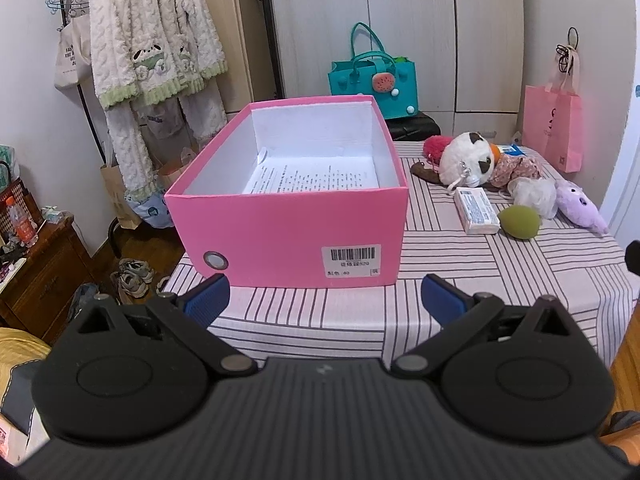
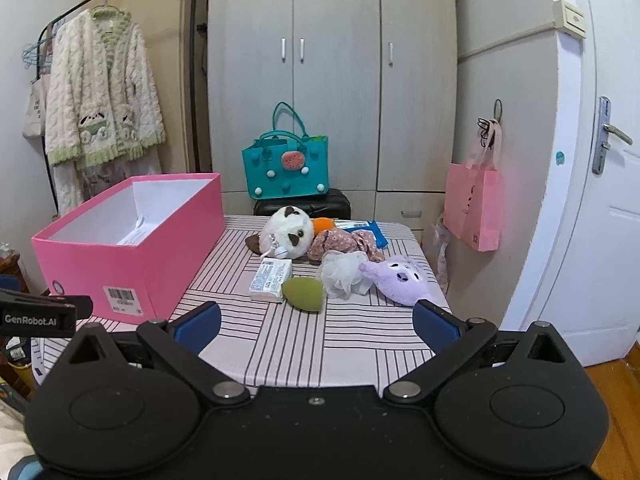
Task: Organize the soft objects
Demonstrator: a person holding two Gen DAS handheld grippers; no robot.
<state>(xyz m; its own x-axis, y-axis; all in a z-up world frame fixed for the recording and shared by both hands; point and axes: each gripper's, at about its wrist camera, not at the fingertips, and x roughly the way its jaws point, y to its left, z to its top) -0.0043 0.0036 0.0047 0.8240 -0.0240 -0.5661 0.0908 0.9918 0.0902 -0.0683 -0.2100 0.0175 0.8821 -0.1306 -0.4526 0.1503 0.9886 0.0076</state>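
1. The left gripper [image 1: 325,300] hovers over the near edge of the table [image 1: 520,276], its jaws spread wide with nothing between the blue pads; it faces the short labelled end of the pink box [image 1: 288,232], close to it but not touching.
2. The right gripper [image 2: 316,322] hangs above the striped tablecloth [image 2: 320,344] at the near side, jaws likewise wide apart and empty; the soft things lie just ahead of it.
3. The pink box stands open on the left part of the table; inside it only a printed sheet [image 1: 312,179] lies on the white floor; a barcode label [image 1: 351,261] is stuck on its near wall.
4. The soft objects lie in a cluster to the right of the box, all outside it: a white plush doll [image 2: 286,238] in a floral dress lies on its side at the back; a white mesh puff [image 2: 342,272] rests in front of the dress, touching the purple plush [image 2: 400,280] beside it on the right.
5. A green egg-shaped sponge [image 2: 304,294] sits nearest the right gripper, touching a white wrapped packet [image 2: 270,276] on its left; a blue packet [image 2: 370,230] lies behind the doll.
6. Behind the table a teal bag [image 2: 286,174] stands on a black case [image 2: 304,205]; a pink paper bag [image 2: 474,210] hangs on the wardrobe side.
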